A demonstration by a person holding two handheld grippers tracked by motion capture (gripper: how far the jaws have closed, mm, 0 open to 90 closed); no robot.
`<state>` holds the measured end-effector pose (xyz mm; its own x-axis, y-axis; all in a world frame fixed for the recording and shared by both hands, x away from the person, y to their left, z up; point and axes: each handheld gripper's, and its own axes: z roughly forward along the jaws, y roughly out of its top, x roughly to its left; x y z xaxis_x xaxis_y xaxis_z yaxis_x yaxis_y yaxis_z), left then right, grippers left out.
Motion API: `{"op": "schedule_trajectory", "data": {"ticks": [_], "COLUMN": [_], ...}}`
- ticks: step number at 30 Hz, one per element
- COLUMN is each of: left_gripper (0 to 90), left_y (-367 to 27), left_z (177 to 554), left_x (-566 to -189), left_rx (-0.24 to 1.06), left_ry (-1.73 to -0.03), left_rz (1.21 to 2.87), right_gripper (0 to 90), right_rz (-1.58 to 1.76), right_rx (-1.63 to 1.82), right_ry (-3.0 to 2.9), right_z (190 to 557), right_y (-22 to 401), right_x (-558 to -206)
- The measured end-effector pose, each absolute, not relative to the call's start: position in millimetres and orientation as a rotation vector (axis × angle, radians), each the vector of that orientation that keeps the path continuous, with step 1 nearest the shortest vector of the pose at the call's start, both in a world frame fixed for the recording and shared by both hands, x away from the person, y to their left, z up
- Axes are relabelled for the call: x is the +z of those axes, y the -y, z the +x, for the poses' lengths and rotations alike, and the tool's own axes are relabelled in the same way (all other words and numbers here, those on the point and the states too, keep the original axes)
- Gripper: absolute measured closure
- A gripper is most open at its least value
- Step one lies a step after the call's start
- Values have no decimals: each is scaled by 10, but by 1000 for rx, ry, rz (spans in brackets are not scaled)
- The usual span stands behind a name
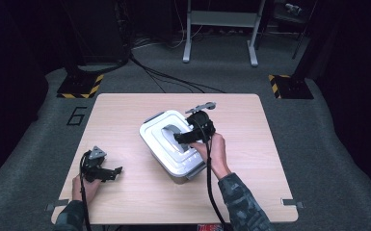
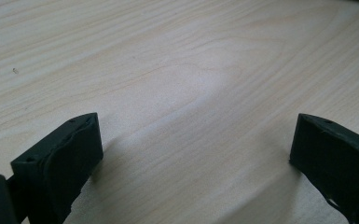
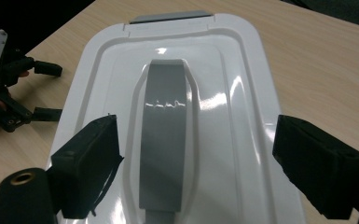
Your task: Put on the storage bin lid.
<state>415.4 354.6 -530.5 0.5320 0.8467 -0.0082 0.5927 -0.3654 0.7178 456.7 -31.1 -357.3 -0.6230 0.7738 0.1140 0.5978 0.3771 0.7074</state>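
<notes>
A white lidded plastic box [image 1: 166, 144] with a grey handle [image 1: 172, 130] stands at the middle of the wooden table [image 1: 125, 110]. My right gripper [image 1: 182, 137] hovers over the lid, jaws open on either side of the grey handle [image 3: 163, 135] without pressing on it. The white lid [image 3: 242, 116] spreads under both black fingers [image 3: 88, 163]. My left gripper [image 1: 117, 172] rests low at the table's front left, jaws open over bare wood [image 2: 186, 93], nothing between them. In the right gripper view the left gripper [image 3: 42, 91] lies beyond the box's far left side.
A grey latch [image 3: 170, 17] sits on the lid's far edge. Beyond the table are grey floor, cables [image 1: 164, 77], a metal stand [image 1: 219, 29] and yellow-black striped bases [image 1: 79, 86]. Bare wood lies around the box on all sides.
</notes>
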Motion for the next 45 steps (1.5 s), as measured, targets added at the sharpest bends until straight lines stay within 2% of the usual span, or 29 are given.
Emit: {"op": "schedule_trajectory", "data": {"ticks": [9,22,31,45], "left_gripper": [21,20,20,21], "left_y": [-3546,-3546,-3548,-3547], "left_z": [4153,4154,4155,4154], "left_x": [-5305,-5305,-5304,-5304], "left_rx": [483,482,483,482], "left_ry": [-1162,-1162,-1158,-1161], "left_rz": [2093,2091,2096,2093], "right_gripper": [9,0,0,1], "right_rz": [1203,1298,1353,1482], "right_rx": [1117,1099,1030,943], "right_ry": [-2319,-2178,-2132,-2132], "right_z": [4451,4252,4166,4062], "right_y": [806,1545,1875,2076], "right_x": [-3406,-3429,-3722,-4391]}}
